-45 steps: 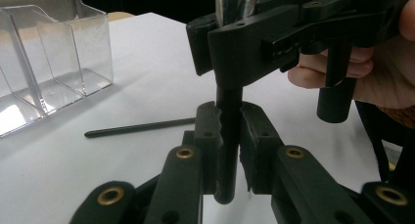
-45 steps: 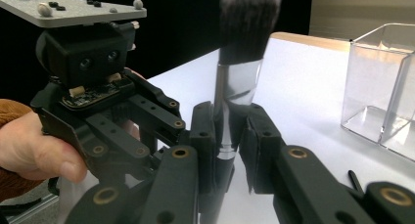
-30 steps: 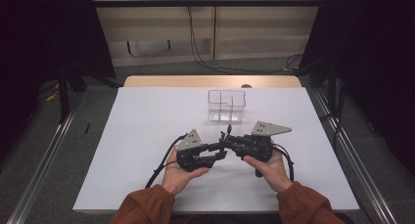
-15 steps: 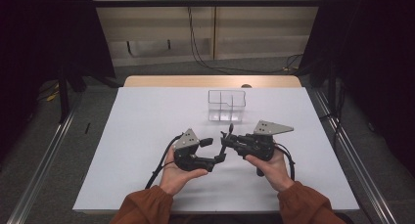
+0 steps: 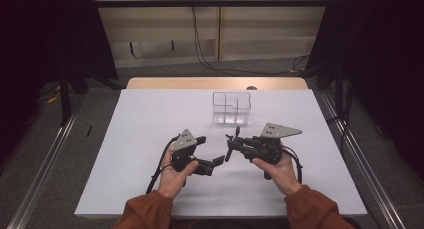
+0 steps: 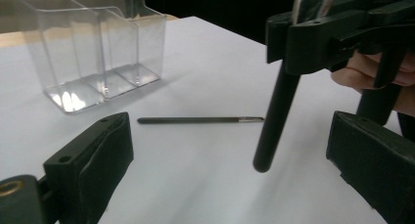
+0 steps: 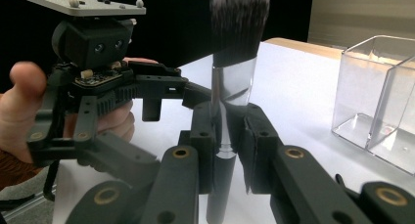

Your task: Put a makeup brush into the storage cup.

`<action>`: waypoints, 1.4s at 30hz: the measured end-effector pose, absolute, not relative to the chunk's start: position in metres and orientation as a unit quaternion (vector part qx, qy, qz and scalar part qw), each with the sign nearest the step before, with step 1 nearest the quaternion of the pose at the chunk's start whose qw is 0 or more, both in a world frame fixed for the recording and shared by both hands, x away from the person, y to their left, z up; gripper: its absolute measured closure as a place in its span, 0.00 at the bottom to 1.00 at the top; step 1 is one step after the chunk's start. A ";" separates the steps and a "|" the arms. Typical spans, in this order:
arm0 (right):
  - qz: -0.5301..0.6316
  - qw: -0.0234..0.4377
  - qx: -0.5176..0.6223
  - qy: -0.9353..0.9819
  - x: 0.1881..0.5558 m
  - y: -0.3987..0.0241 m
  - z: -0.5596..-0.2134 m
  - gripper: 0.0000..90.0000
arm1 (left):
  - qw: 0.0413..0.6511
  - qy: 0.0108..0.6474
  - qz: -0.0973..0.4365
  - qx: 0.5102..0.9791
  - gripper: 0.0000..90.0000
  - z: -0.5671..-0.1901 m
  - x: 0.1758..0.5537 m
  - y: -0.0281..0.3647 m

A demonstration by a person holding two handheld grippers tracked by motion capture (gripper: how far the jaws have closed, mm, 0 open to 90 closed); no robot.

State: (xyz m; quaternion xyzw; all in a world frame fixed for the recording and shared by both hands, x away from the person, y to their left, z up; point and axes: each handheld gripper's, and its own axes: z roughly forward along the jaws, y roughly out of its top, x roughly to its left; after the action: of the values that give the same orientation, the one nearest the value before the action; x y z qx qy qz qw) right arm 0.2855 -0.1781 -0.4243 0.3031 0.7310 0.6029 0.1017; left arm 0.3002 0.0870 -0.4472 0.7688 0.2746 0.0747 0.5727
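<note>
A black-handled makeup brush (image 7: 238, 62) with dark bristles stands upright, and my right gripper (image 7: 227, 133) is shut on its silver ferrule and handle. In the high view this gripper (image 5: 231, 145) holds the brush (image 5: 233, 141) at mid-table. My left gripper (image 5: 210, 150) sits just to its left with jaws spread; they have just been opening. In the left gripper view the brush handle (image 6: 276, 111) hangs between the wide-apart pads (image 6: 98, 155) without touching either. A thin dark pencil (image 6: 195, 120) lies flat on the white table beyond.
A clear plastic organizer (image 5: 231, 108) with several compartments stands empty behind the grippers, also seen in the left gripper view (image 6: 98, 48) and the right gripper view (image 7: 381, 111). The white table top (image 5: 125, 154) ends at a wooden strip at the back.
My left gripper's jaws have opened off the brush handle and the left hand has drawn slightly left, away from the right gripper. The right gripper kept still with the brush.
</note>
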 end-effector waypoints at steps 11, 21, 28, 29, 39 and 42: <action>0.604 0.103 0.308 0.728 0.288 -0.184 -0.423 0.87 | 0.581 0.313 0.119 0.742 0.03 -0.440 0.299 0.112; 0.604 0.112 0.313 0.725 0.290 -0.190 -0.422 0.87 | 0.580 0.317 0.138 0.738 0.03 -0.437 0.296 0.143; 0.602 0.116 0.315 0.724 0.291 -0.192 -0.422 0.87 | 0.597 0.325 0.153 0.718 0.02 -0.430 0.293 0.163; 0.602 0.118 0.315 0.724 0.291 -0.193 -0.421 0.87 | 0.596 0.325 0.154 0.718 0.02 -0.429 0.292 0.166; 0.601 0.124 0.318 0.723 0.293 -0.196 -0.421 0.87 | 0.581 0.337 0.171 0.721 0.02 -0.435 0.283 0.197; 0.602 0.126 0.317 0.722 0.295 -0.197 -0.420 0.87 | 0.580 0.340 0.177 0.719 0.02 -0.435 0.280 0.206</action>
State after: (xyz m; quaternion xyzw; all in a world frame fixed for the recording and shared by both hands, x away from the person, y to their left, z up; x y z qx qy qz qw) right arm 0.2947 -0.1974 -0.4197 0.3174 0.7222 0.6015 0.1258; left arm 0.2798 0.2061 -0.4351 0.7191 0.3396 0.1770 0.5798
